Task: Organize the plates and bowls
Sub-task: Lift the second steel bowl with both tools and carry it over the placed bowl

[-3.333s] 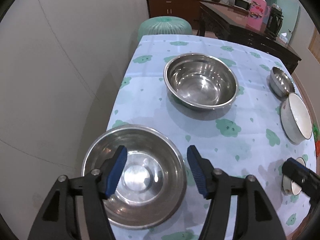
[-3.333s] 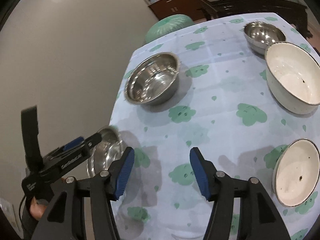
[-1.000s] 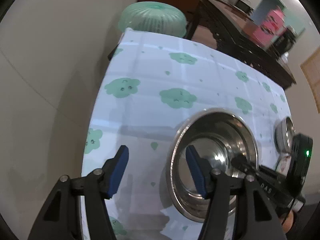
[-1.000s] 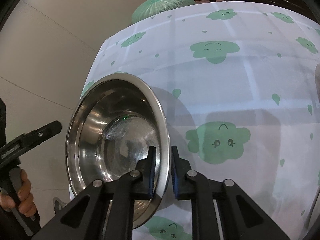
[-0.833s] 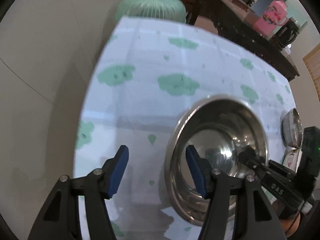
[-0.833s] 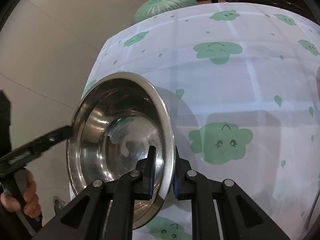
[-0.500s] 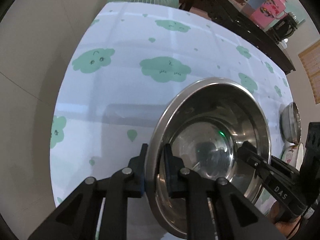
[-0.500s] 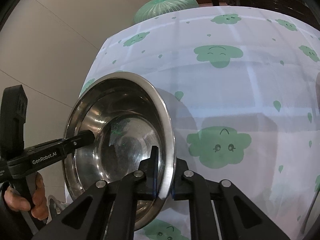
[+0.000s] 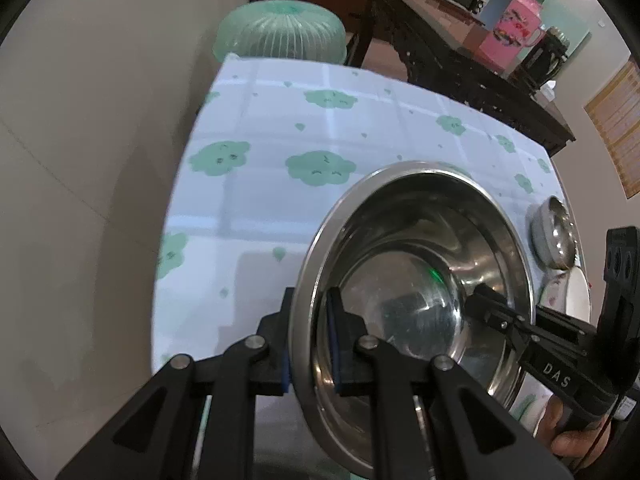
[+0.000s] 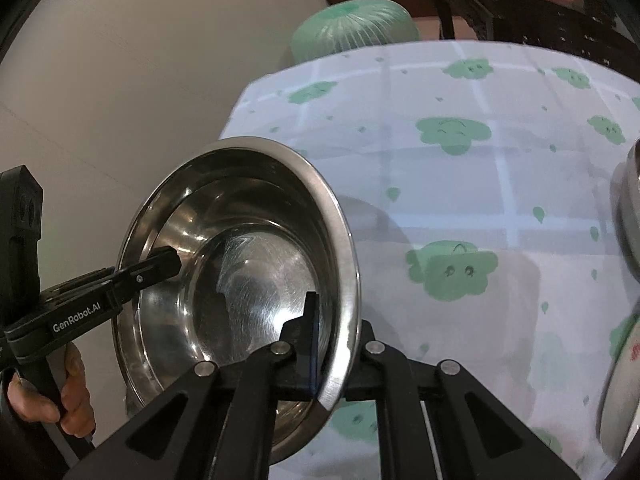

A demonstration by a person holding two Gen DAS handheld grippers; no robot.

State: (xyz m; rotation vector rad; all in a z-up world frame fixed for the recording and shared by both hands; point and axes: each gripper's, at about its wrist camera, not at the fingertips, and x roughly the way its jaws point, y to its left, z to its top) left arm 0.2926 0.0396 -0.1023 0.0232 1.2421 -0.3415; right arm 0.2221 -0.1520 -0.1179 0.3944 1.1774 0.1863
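A large steel bowl (image 9: 420,272) is held up above the table by both grippers. My left gripper (image 9: 308,340) is shut on the bowl's left rim. My right gripper (image 10: 332,340) is shut on the opposite rim; the bowl also fills the right wrist view (image 10: 240,264). The right gripper shows in the left wrist view (image 9: 504,316), the left gripper in the right wrist view (image 10: 160,264). A small steel bowl (image 9: 554,236) and a white bowl (image 9: 568,292) sit at the table's right side.
The table wears a pale blue cloth with green clouds (image 9: 320,168). A green stool (image 9: 280,32) stands at the far end. A dark sideboard (image 9: 460,60) carries a pink flask (image 9: 508,36). The bowl hangs near the table's left edge.
The left gripper closed on the bowl's rim about half a second ago. Both grippers have since lifted the bowl and carried it back toward the near left of the table.
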